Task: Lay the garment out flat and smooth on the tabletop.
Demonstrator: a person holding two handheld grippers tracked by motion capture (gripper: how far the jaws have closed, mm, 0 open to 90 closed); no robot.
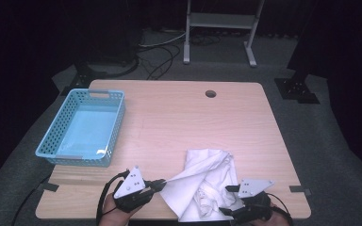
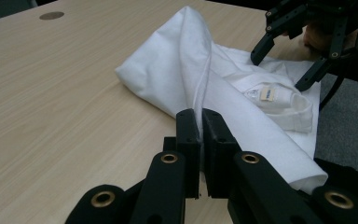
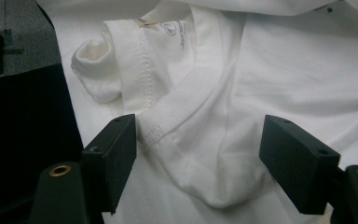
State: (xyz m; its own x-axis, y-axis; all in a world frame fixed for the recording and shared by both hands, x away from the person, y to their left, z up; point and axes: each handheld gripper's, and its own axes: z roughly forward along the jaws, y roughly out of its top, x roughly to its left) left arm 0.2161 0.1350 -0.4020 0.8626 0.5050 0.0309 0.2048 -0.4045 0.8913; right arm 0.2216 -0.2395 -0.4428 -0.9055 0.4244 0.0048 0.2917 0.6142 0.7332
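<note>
Wood-grain table under dim light, dark floor with cables and a grey stand beyond the far edge.

Left gripper is sitting at the near-left of the table, jaws clenched on a fold of the white T-shirt. In the left gripper view the pinched edge is rising between the pads and running taut up to a peak in the cloth.

Right gripper is working at the near-right edge. Its jaws are standing wide apart, a bunched fold by the neckline lying between them without the pads pressing on it. Ribbed collar and printed neck label are lying just beyond, to the left in that view.

Shirt is crumpled at near centre-right, partly hanging over the near table edge. Blue perforated basket is standing empty at far left, well apart.

Judgement: spreading or straightening step, one corner secured, second grasp being lined up. Next move is calling for the right jaws to close on cloth near the collar, then both hands drawing apart to flatten it.
</note>
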